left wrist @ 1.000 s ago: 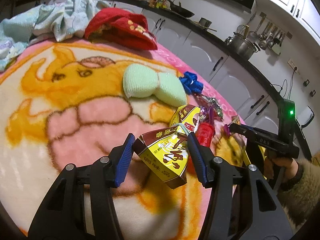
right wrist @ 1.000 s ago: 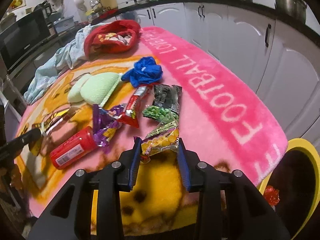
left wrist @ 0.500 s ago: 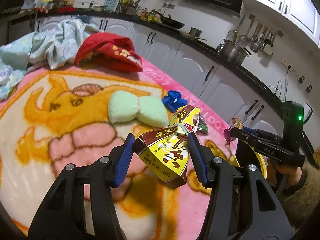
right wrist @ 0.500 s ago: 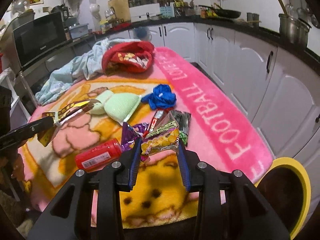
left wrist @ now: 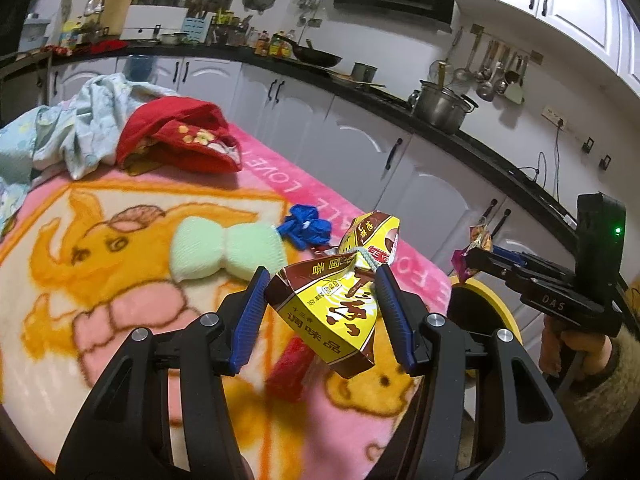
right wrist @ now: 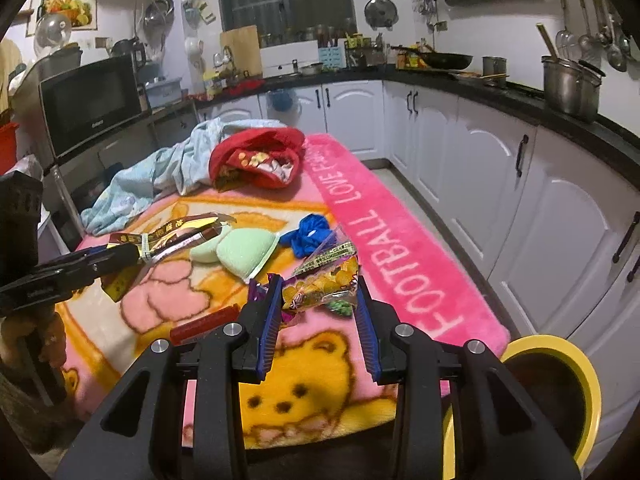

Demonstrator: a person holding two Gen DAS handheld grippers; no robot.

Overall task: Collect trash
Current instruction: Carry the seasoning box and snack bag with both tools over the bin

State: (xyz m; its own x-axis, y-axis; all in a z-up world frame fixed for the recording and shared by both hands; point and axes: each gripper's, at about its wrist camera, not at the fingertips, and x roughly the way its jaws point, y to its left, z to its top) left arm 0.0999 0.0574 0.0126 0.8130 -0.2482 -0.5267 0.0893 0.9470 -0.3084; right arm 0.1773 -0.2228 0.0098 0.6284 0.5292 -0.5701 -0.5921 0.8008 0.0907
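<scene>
My left gripper [left wrist: 320, 316] clamps a light crumpled seasoning packet [left wrist: 336, 308]; my right gripper [right wrist: 318, 320] pinches a crinkly snack wrapper [right wrist: 320, 284].

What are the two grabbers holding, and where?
Left gripper pinches a brown-and-yellow seasoning packet across its middle. Right gripper pinches a yellow snack wrapper by its sides.

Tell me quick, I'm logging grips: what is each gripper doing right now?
Left gripper: closed on a crumpled brown-and-yellow foil seasoning packet.
Right gripper: closed on a crinkled yellow-and-purple plastic snack wrapper.
</scene>
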